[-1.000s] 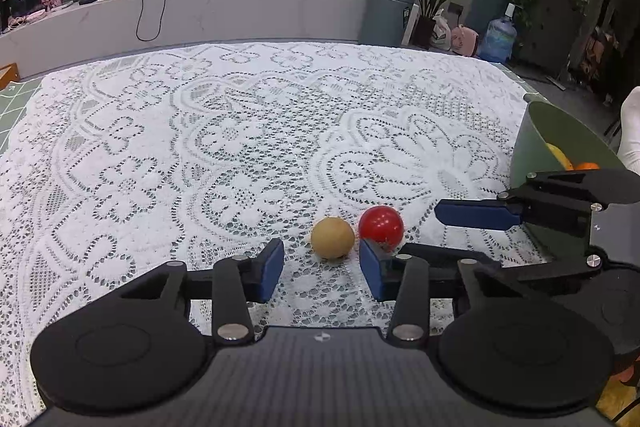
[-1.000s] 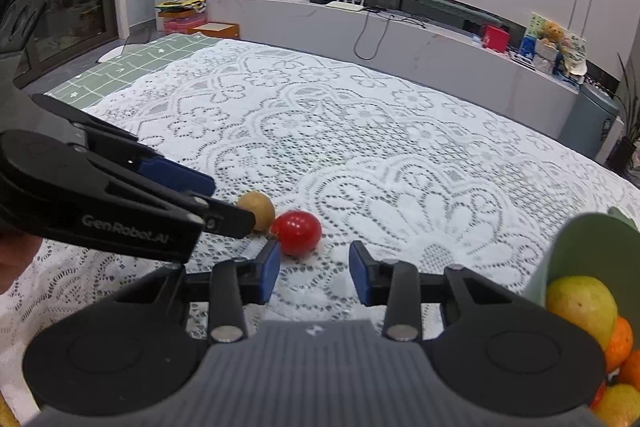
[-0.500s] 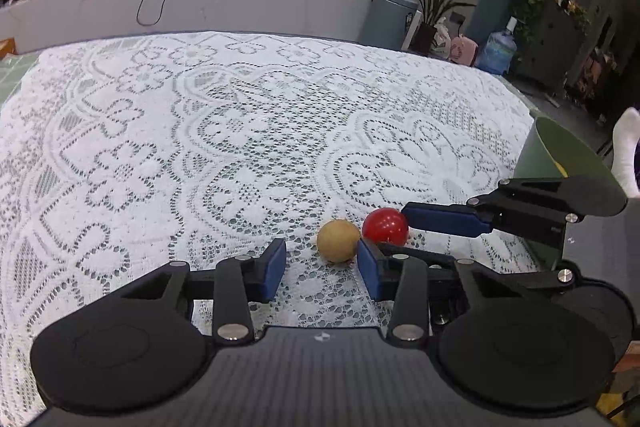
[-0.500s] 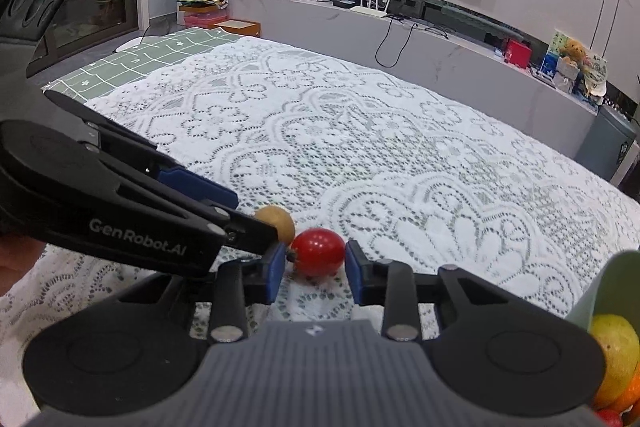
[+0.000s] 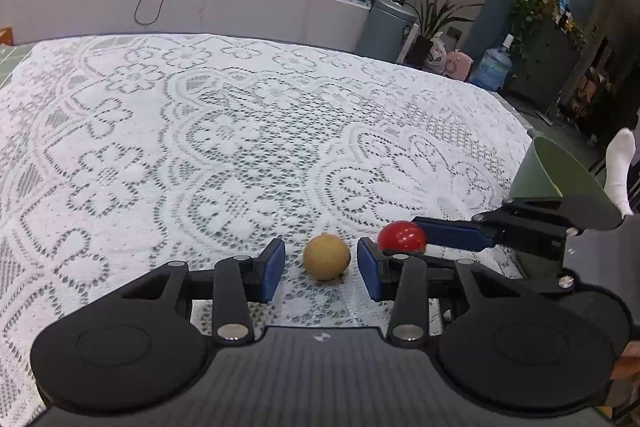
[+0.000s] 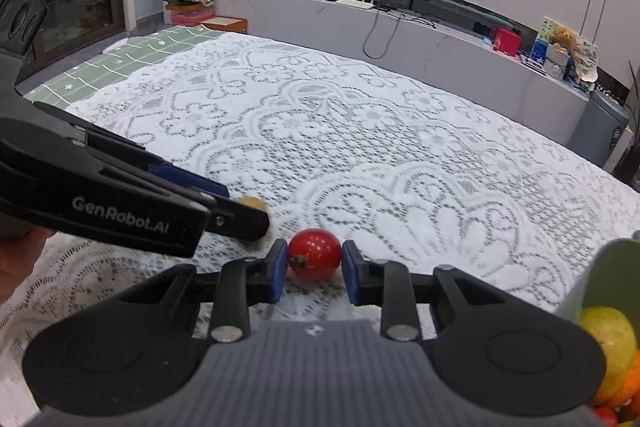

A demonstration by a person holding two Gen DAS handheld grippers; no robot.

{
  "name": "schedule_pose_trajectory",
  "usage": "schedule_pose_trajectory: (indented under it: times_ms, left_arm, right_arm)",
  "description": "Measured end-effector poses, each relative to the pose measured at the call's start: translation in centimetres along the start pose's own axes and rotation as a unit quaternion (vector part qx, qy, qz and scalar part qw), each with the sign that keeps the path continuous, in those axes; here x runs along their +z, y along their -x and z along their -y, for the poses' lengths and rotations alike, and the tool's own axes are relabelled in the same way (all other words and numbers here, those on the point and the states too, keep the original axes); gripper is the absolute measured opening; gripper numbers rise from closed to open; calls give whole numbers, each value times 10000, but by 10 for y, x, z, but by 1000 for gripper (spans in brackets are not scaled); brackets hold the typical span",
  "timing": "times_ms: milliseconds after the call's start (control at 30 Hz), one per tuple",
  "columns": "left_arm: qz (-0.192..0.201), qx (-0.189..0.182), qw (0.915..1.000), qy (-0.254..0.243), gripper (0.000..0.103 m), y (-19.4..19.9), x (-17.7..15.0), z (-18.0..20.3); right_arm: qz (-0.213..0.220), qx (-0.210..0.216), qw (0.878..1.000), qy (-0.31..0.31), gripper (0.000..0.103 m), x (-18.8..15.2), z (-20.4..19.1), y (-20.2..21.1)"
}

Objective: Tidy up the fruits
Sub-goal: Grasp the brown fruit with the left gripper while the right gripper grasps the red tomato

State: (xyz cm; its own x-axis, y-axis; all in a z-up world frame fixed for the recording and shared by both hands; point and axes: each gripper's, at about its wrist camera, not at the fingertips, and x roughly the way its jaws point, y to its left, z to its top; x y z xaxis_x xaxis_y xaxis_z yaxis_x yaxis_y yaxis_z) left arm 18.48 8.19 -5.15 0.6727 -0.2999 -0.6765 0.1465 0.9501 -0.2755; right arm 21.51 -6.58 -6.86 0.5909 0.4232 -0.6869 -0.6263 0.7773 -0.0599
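Note:
A round tan fruit (image 5: 326, 257) lies on the lace tablecloth between the blue pads of my left gripper (image 5: 321, 269), which is open with gaps on both sides. A red tomato (image 6: 314, 253) lies just to its right and also shows in the left wrist view (image 5: 402, 236). My right gripper (image 6: 314, 269) has its pads on either side of the tomato and looks closed against it. In the right wrist view the tan fruit (image 6: 253, 203) is mostly hidden behind the left gripper's finger. A green bowl (image 6: 608, 277) holds several fruits at the right.
The green bowl (image 5: 548, 171) stands at the table's right edge. The white lace tablecloth (image 5: 240, 147) covers the table. A green mat (image 6: 132, 59) lies at the far left. A long counter with clutter runs behind the table.
Both grippers moved forward. The tan fruit now sits between the left pads. The right pads narrowed from open to touching the tomato.

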Motion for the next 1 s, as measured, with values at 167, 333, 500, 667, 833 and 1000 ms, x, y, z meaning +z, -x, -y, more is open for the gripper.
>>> schedule_pose_trajectory:
  times_ms: [167, 333, 500, 667, 833, 1000]
  left_arm:
    - [-59, 177, 9993, -313, 43, -5, -2, 10]
    - [-117, 265, 9983, -504, 32, -5, -4, 16]
    - [-103, 478, 9960, -750, 30, -4, -7, 26]
    - [-65, 501, 9965, -666, 30, -5, -7, 24]
    - [-49, 597, 9957, -712, 30, -2, -9, 28]
    - [-37, 700, 9952, -681, 30, 4, -14, 32]
  right_arm:
    - [-108, -114, 9998, -144, 26, -3, 10, 2]
    - [-65, -98, 9998, -138, 26, -5, 12, 2]
    - [-40, -168, 9999, 7, 26, -8, 8, 3]
    - [-40, -197, 9998, -29, 26, -8, 8, 3]
    - [-39, -211, 9996, -173, 25, -8, 8, 7]
    - [46, -194, 9996, -198, 25, -8, 6, 22]
